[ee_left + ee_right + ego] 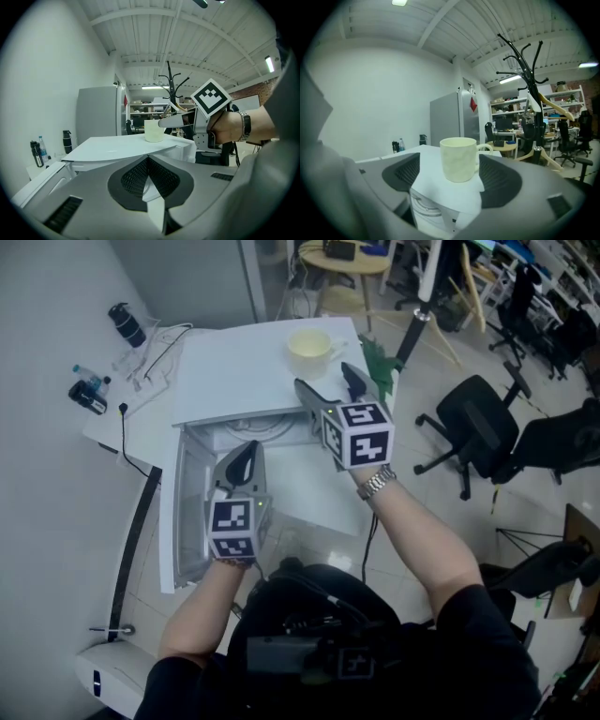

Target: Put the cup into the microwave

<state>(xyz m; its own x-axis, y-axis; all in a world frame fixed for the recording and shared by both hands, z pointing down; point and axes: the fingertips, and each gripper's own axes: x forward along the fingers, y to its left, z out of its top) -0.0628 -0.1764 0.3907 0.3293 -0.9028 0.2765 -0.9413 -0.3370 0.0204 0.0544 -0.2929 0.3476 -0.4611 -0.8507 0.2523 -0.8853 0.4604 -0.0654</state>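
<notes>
A cream cup [309,343] with a handle stands on top of the white microwave [234,371], near its far right corner. The microwave's door [190,512] hangs open to the left, and the turntable shows inside. My right gripper [328,382] is open just short of the cup. In the right gripper view the cup [460,158] is centred ahead of the two spread pads [405,171], which do not touch it. My left gripper [246,457] is shut and empty in front of the microwave's opening. Its view shows the cup [153,130] and the right gripper's finger [174,121] beside it.
Bottles [127,324] and cables lie on the white table [141,427] left of the microwave. Office chairs [478,423] stand to the right and a round wooden table [342,263] behind. A coat rack [529,70] and a grey fridge [98,112] stand further off.
</notes>
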